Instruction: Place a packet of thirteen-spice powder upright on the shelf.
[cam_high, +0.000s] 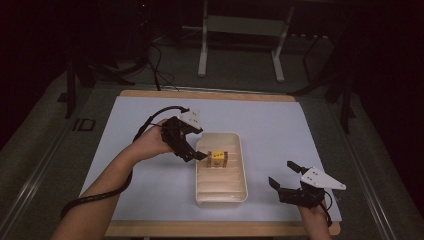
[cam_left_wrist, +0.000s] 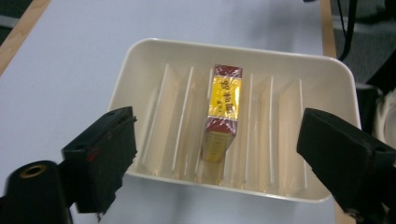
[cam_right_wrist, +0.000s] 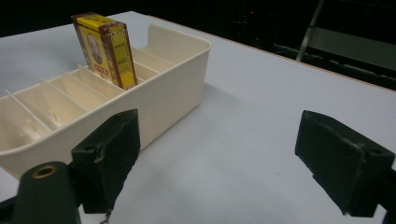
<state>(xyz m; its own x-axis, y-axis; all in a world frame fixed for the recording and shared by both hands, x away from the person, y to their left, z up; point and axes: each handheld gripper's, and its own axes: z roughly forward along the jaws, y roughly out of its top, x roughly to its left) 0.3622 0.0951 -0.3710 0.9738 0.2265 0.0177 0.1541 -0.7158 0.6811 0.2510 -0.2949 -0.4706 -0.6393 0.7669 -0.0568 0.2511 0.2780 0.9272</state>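
Standing on edge in a middle slot of the cream divided tray (cam_high: 222, 192), a small yellow-and-maroon box (cam_high: 218, 158) has been set between two thin partitions on the pale blue table mat (cam_high: 150, 165). Just beside the tray's left rim, the left gripper (cam_high: 197, 156) hangs with its jaws spread wide and nothing between them; seen along those jaws, the box (cam_left_wrist: 223, 112) sits free and upright in its slot, touched by neither pad. Near the tray's right front corner, the right gripper (cam_high: 281, 174) rests apart from it, jaws likewise parted and empty. Placement looks finished and the release made; the next move likely calls for drawing the left gripper clear without knocking the box or the tray's rim.
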